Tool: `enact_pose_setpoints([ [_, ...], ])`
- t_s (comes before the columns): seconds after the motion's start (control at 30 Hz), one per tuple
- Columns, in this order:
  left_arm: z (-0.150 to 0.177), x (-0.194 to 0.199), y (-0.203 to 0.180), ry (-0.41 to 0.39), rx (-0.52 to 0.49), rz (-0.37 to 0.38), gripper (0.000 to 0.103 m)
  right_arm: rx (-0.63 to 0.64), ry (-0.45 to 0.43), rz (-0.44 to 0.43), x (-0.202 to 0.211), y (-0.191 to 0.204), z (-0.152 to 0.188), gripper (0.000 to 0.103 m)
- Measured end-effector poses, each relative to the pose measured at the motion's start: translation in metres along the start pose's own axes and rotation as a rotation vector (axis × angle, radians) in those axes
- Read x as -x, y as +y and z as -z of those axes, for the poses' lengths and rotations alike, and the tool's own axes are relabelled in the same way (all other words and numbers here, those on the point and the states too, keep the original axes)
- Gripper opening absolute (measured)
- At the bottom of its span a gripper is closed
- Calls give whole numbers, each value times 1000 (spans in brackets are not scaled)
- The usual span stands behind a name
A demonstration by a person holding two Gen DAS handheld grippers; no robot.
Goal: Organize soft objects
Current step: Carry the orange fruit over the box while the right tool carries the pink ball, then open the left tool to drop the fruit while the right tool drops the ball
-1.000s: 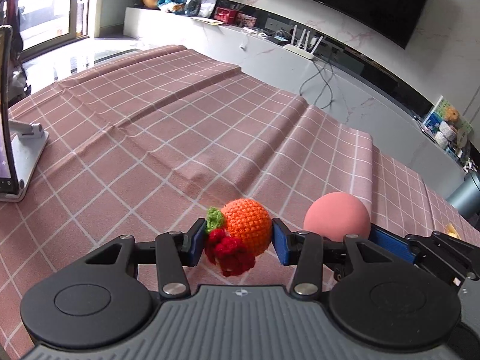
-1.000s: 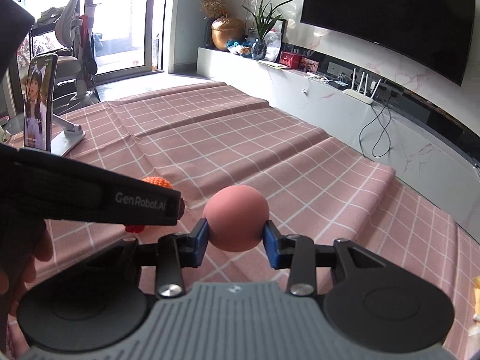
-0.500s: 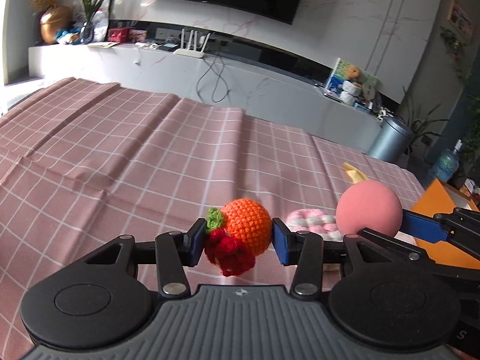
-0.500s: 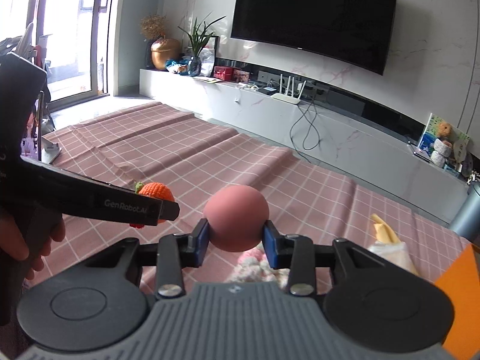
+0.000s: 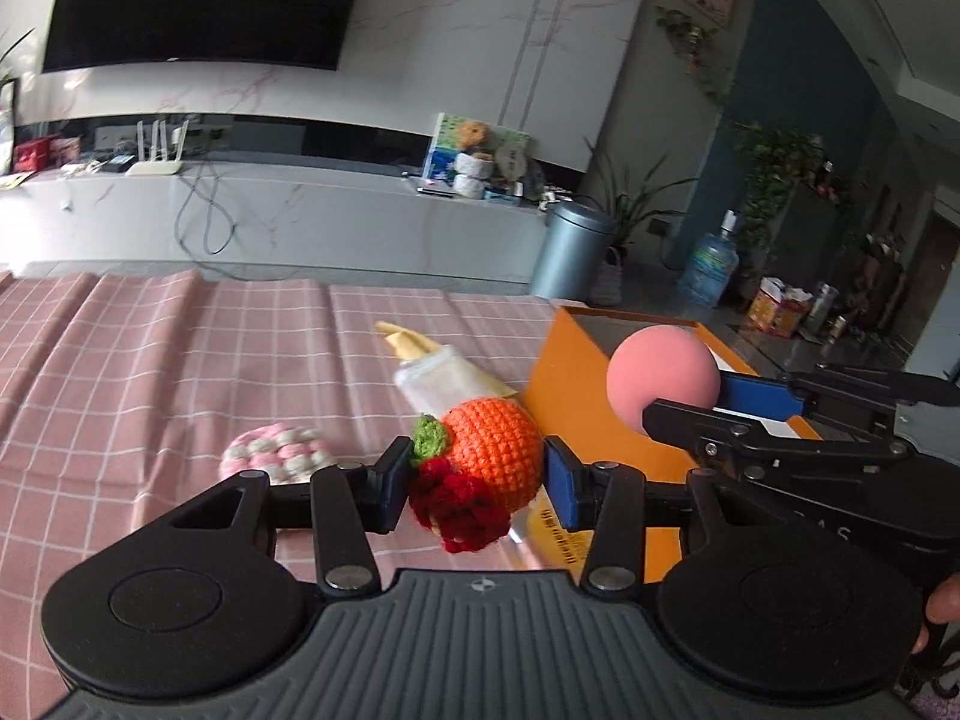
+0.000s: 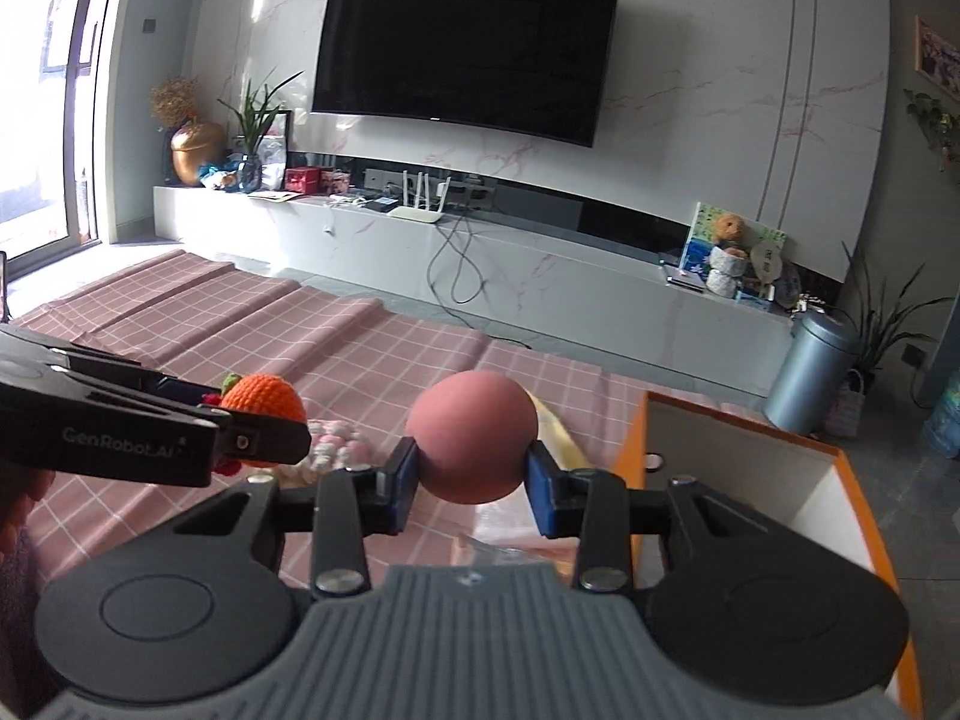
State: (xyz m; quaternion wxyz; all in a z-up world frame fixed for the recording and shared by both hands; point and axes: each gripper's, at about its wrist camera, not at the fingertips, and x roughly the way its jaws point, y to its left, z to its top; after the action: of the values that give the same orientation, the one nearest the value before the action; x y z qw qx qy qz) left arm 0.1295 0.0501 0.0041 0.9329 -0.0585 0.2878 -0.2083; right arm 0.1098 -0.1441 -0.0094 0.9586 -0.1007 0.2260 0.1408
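Both grippers, loads clamped, have swung toward orange box (image 5: 573,384), seemingly.

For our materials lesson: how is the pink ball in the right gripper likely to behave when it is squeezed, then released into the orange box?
The pink ball looks matte and foam-like, so it probably gives slightly and resists slipping from the right gripper. Being smooth and round, it will likely roll or bounce once dropped; the orange box walls should contain it. It seems light for its size.
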Motion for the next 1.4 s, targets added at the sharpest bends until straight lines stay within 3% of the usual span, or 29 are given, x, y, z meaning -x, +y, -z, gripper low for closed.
enact_pose_setpoints([
  [0.23,-18,-29,-68,21,-131,145,52,-14,51,85,26,-68,8,37],
  [0.5,-35,-93,-121,137,-227,265,52,8,180,150,13,-139,12,37],
  [0.87,-34,-156,-144,239,-343,246,52,99,326,164,-57,-172,20,38],
  [1.4,-29,-204,-144,308,-509,75,52,217,384,160,-123,-182,29,39],
])
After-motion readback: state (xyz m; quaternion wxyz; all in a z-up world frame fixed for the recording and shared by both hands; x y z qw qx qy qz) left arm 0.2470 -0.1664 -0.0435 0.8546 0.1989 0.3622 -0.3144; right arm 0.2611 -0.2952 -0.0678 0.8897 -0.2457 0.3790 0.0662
